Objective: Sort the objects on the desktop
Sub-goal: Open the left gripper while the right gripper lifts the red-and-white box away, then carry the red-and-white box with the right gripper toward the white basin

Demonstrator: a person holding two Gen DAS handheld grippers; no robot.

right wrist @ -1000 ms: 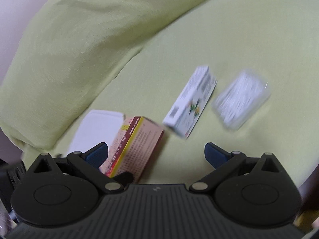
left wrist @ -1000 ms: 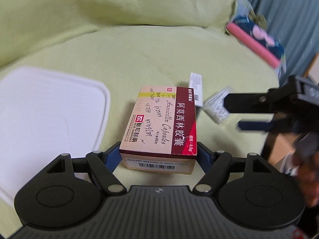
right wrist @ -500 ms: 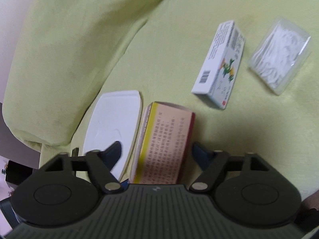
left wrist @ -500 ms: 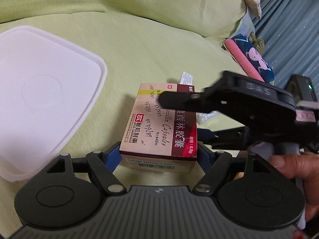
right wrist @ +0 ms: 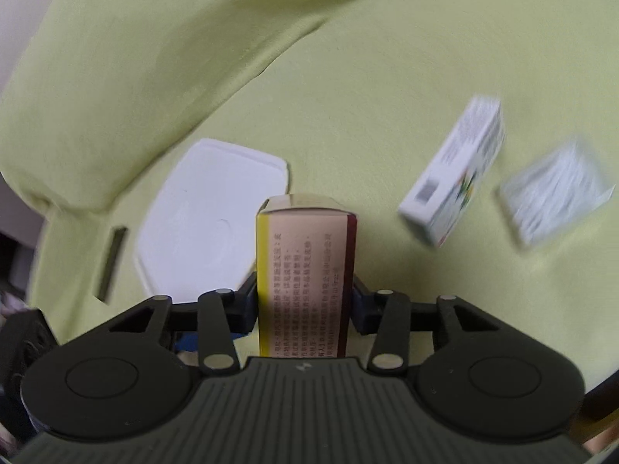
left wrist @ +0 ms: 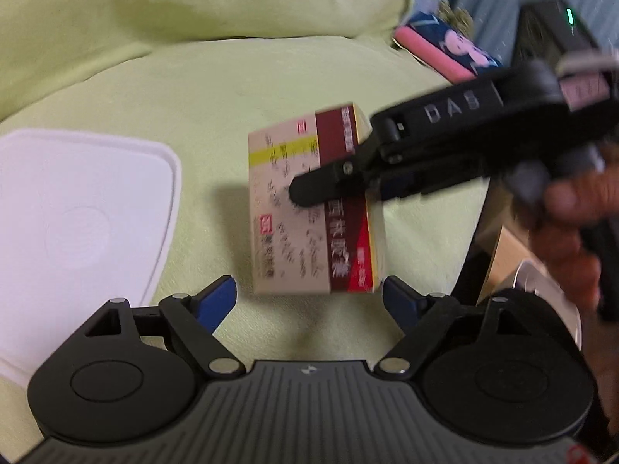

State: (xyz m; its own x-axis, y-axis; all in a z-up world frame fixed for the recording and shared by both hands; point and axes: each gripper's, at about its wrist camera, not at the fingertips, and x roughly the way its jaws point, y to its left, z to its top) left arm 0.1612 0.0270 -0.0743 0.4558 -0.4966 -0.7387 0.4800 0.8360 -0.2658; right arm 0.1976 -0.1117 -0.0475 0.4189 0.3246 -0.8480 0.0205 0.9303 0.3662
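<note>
Cardboard medicine box, beige and maroon (right wrist: 305,270), pinched in right tool (right wrist: 305,301), off the green cushion; left tool (left wrist: 307,294) spread, empty. White carton (right wrist: 452,189), clear packet (right wrist: 553,189) unsorted; white plastic lid (right wrist: 201,224) bare

Both wrist views close above green cushion (left wrist: 193,89), angled down, sharing medicine box (left wrist: 309,208) and white lid (right wrist: 209,208)

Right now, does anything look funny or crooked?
Yes. The medicine box isn't lying on the green cushion; the right claw pinches it up in the air, tilted. The left claw is open.
</note>
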